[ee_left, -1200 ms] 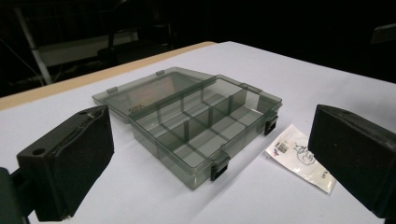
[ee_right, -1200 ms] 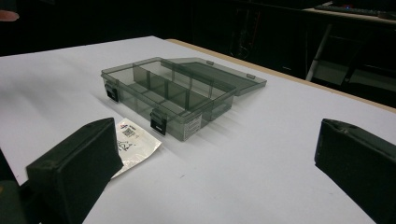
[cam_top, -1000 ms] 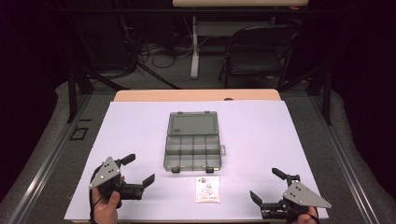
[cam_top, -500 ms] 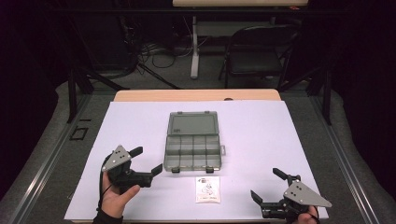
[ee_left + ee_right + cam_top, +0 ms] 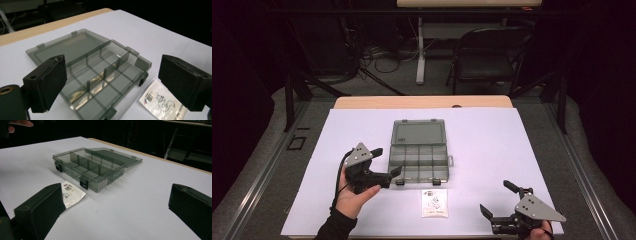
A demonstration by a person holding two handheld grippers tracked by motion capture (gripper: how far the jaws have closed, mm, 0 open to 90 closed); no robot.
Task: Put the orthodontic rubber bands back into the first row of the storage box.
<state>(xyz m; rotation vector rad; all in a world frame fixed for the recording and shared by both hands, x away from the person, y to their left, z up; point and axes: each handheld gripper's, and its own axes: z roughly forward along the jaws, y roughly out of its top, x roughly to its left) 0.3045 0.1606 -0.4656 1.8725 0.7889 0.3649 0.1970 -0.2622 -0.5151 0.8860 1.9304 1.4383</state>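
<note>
The white bench (image 5: 512,140) carries an open compartment box (image 5: 418,150) at its middle, lid flat. My left gripper (image 5: 384,162), jaws spread, sits just beside it; my right gripper (image 5: 498,199), also spread, rests well apart. A small packet (image 5: 434,202) lies near the box's front.

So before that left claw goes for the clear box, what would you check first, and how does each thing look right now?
1. Box lid open: ok, it lies flat behind the tray.
2. Compartments free: ok, they look empty in the left gripper view.
3. Left claw open: ok, jaws wide apart, at the box's near left corner.
4. Right claw out of the way: ok, open, near the table's front right, well apart from the box.
5. Packet clear of the box: ok, it lies flat just in front, not touching.
6. What the packet holds: cannot tell.
</note>
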